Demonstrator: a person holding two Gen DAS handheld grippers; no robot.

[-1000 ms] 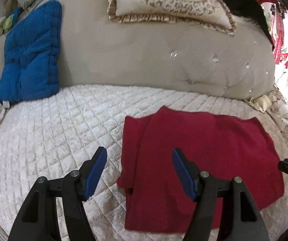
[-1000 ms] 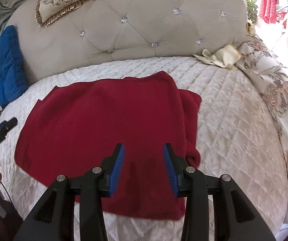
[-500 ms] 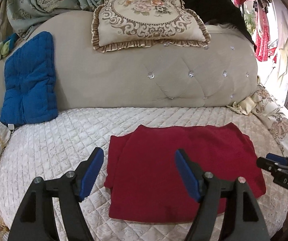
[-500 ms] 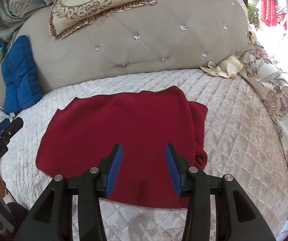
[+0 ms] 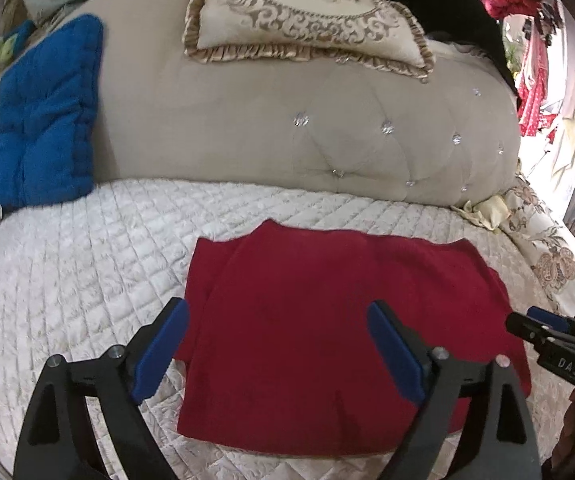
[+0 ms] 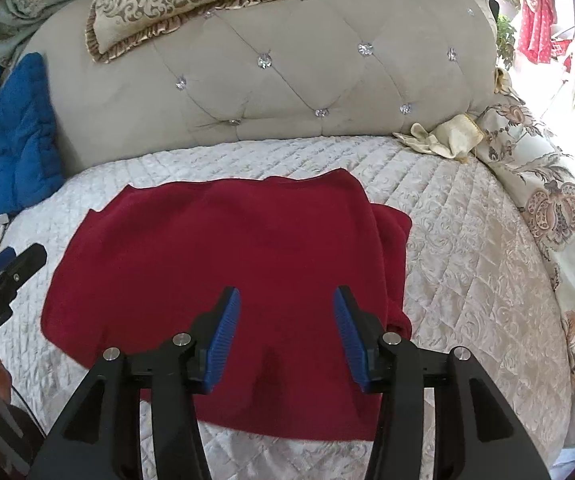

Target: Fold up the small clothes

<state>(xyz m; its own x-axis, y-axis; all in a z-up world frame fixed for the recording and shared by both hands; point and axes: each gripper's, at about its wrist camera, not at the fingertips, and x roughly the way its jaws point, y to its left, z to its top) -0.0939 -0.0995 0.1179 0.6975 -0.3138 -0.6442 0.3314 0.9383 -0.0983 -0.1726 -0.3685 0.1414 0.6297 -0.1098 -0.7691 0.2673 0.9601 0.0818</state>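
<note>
The red garment lies at twelve o'clock, long axis nine-to-three, under both hand-held grippers, left and right, jaws apart, equally near.

The right gripper hangs with jaws apart above the near edge of the red garment, spread on the quilted bed.
</note>
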